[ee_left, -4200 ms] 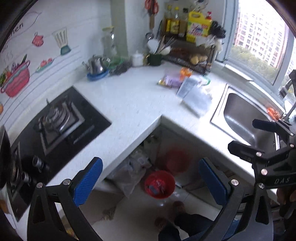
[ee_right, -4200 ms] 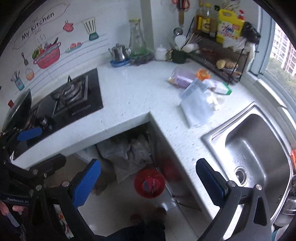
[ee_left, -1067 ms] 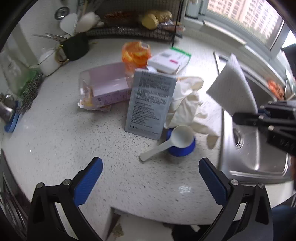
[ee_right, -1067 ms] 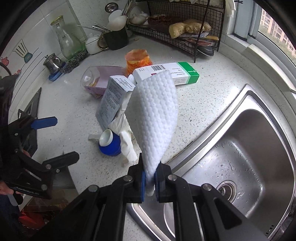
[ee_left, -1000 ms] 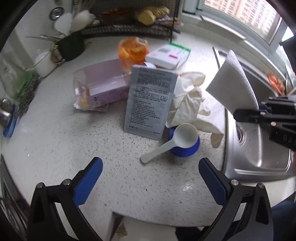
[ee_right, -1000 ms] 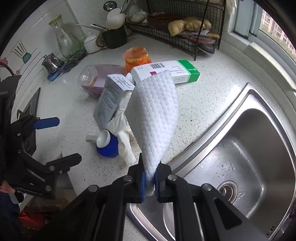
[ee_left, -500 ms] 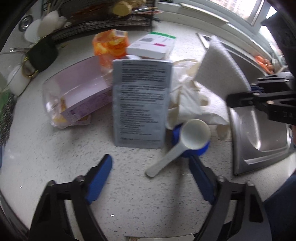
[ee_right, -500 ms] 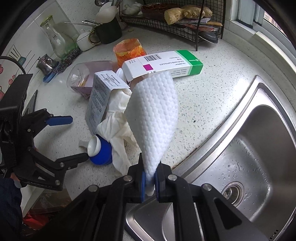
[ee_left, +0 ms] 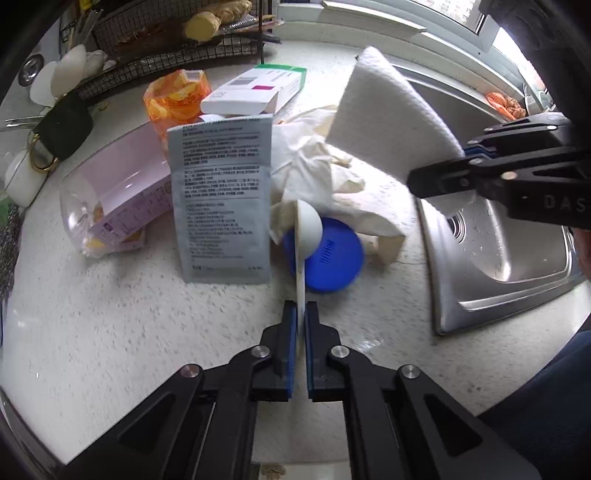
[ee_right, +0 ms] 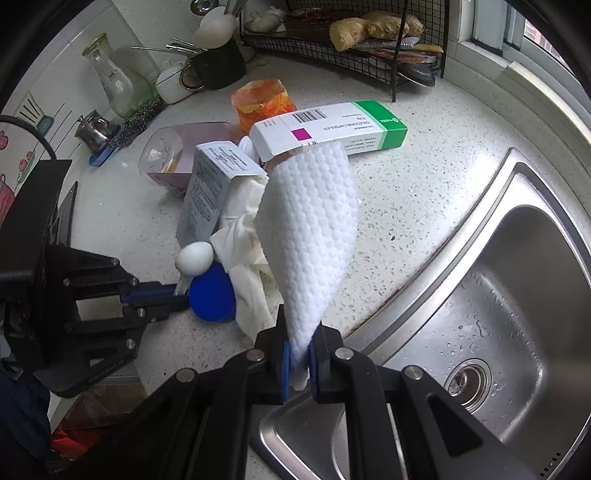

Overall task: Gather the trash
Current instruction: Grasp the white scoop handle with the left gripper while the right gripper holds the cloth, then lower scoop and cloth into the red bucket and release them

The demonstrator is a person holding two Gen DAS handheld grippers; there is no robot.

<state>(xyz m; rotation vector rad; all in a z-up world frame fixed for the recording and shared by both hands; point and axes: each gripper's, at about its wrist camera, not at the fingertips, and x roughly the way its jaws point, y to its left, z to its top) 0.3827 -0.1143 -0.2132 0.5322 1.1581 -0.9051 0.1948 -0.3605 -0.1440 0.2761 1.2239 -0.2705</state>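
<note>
Soft daylight enters from the window [ee_left: 461,22] beyond the sink [ee_right: 498,295], leaving both views evenly bright with only faint shadows on the speckled countertop [ee_left: 110,314]. The steel of the sink carries pale glare along the rim nearest that window, and the panes themselves are blown out to white. Fisheye bending curves everything toward a black vignette at the frame corners (strongest far from the sink), and the left view is slightly smeared around the blue lid [ee_left: 328,254].

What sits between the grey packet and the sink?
In the left wrist view, crumpled gloves, a blue lid and the white scoop lie between the grey packet and the sink.
</note>
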